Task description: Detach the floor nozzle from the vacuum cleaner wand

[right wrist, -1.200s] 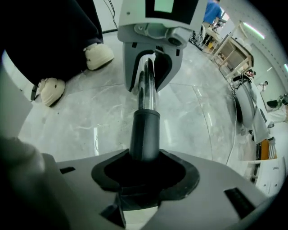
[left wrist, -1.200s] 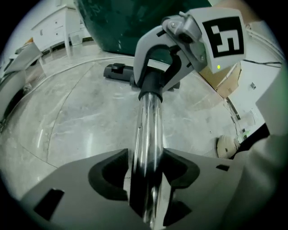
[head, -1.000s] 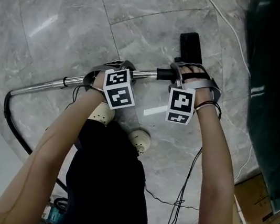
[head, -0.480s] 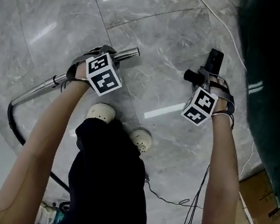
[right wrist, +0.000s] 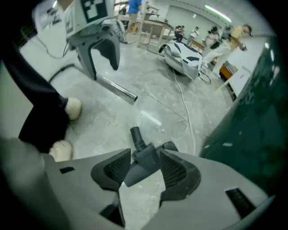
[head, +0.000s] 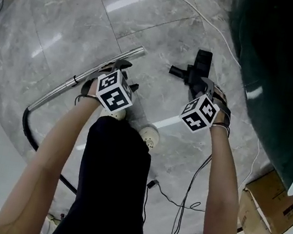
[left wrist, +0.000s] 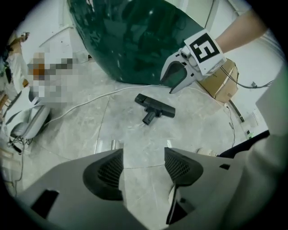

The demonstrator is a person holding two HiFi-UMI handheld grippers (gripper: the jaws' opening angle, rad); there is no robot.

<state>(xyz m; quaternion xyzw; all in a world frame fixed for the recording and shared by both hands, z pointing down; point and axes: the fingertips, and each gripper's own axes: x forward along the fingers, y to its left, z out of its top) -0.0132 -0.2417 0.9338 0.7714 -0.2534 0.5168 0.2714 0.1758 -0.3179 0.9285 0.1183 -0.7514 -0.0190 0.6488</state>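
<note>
The chrome wand (head: 56,93) lies slanted on the marble floor, its bare end (head: 140,50) pointing at the black floor nozzle (head: 196,69). The nozzle lies apart from the wand, with a gap of floor between them. My left gripper (head: 121,73) hangs above the wand. Its jaws have just been opening and hold nothing; between them I see only floor and the wand tip (left wrist: 112,144). My right gripper (head: 204,85) hovers over the nozzle (right wrist: 141,150). Its jaws have also just been opening, and the nozzle shows between them without the pads touching it.
A large dark green body (head: 278,63) fills the right side. A white cable (head: 207,18) crosses the floor behind the nozzle. The black hose (head: 29,133) curves off the wand at left. My slippered feet (head: 149,136), black cables (head: 187,204) and a cardboard box (head: 270,209) are nearby.
A second ago the wand and nozzle were joined and gripped. They were pulled apart, and now both lie on the floor. Both grippers have risen, and the left jaws have opened off the wand.
</note>
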